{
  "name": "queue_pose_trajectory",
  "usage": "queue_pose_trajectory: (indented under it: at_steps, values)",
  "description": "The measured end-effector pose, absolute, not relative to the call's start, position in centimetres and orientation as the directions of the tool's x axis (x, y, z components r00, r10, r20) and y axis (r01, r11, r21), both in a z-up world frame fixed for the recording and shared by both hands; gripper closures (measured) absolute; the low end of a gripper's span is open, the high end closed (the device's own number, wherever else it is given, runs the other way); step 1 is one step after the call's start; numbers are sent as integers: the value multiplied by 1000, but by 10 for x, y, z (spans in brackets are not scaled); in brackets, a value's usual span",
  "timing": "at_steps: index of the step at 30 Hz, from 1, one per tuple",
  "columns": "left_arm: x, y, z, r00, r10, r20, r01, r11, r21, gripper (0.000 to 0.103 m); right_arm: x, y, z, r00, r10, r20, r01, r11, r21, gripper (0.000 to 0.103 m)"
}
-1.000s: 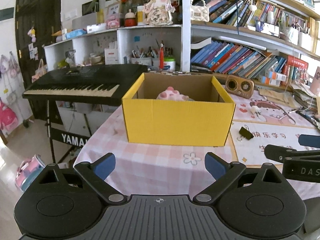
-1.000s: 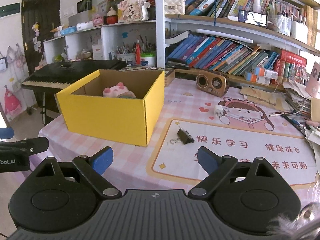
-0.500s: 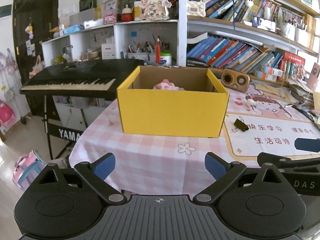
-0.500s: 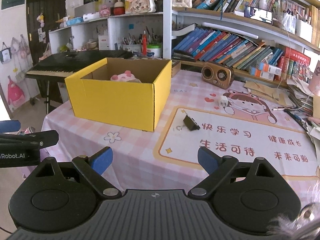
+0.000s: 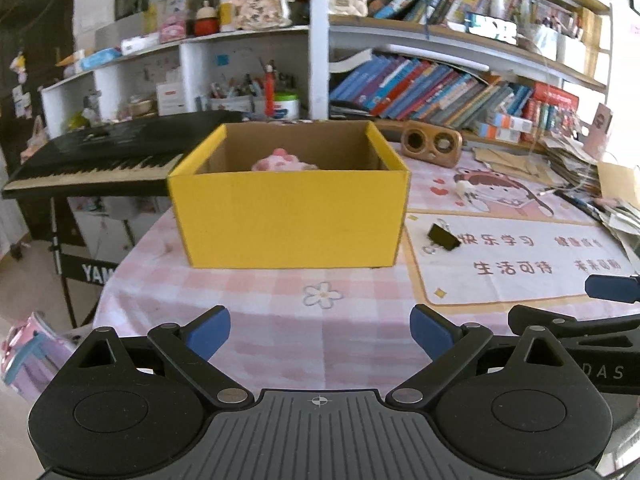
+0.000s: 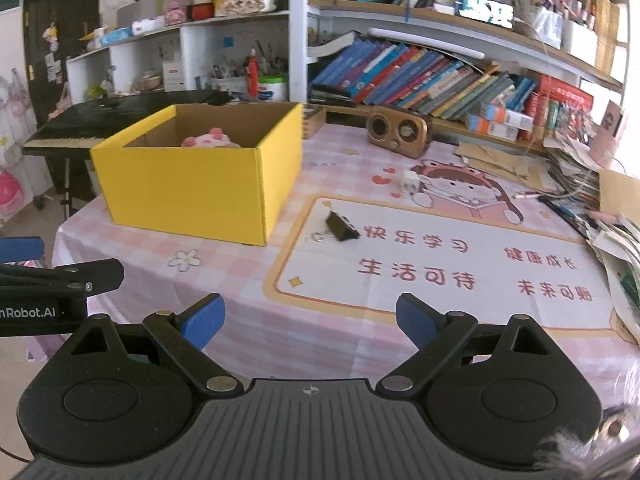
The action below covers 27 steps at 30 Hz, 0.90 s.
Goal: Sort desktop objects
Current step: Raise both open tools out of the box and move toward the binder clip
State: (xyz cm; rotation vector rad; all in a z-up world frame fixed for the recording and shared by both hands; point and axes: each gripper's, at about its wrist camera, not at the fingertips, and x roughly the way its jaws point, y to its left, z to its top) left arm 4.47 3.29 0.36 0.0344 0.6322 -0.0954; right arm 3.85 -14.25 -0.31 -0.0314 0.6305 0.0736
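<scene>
A yellow cardboard box (image 5: 288, 216) stands open on the pink checked tablecloth, with a pink plush toy (image 5: 284, 163) inside; both also show in the right wrist view (image 6: 192, 196), (image 6: 210, 140). A black binder clip (image 5: 443, 237) (image 6: 341, 227) lies on the printed desk mat to the right of the box. A white charger plug (image 6: 411, 181) lies farther back on the mat. My left gripper (image 5: 320, 332) is open and empty, well short of the box. My right gripper (image 6: 310, 318) is open and empty, short of the clip.
A wooden speaker (image 6: 399, 131) stands at the back. Stacked papers and books (image 6: 592, 184) crowd the table's right edge. A black keyboard (image 5: 100, 156) stands left of the table. The bookshelf (image 5: 440, 80) is behind. The table's near edge drops off at the left.
Both grippers have drawn back from the table and risen a little, so the box and clip look smaller and more tablecloth shows. Both stay open and empty.
</scene>
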Motion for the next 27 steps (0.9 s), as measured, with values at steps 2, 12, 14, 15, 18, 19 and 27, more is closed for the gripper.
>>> queue_pose_trajectory:
  at_steps: [2, 12, 14, 15, 18, 19, 27]
  values:
    - [49, 27, 3, 800, -91, -594, 117, 993, 6, 5, 39, -148, -4, 804, 43, -593, -56, 998, -4, 10]
    - [68, -8, 0, 779, -143, -611, 191, 981, 14, 5, 46, -180, -7, 793, -6, -609, 12, 1000, 6, 10]
    - [73, -15, -1, 775, -151, -613, 201, 979, 14, 5, 48, -186, -7, 792, -14, -610, 25, 1000, 10, 10]
    - [75, -19, -1, 773, -155, -615, 205, 979, 12, 5, 50, -190, -7, 791, -18, -612, 30, 999, 11, 10]
    - [83, -30, -2, 766, -165, -621, 215, 977, 6, 5, 54, -202, -7, 789, -28, -613, 43, 999, 9, 10]
    - [86, -34, -2, 764, -169, -623, 219, 976, 4, 5, 55, -206, -7, 789, -32, -614, 47, 999, 8, 10]
    - [104, -68, -5, 750, -188, -634, 243, 970, 0, 5, 71, -241, -8, 777, -54, -628, 72, 997, 3, 10]
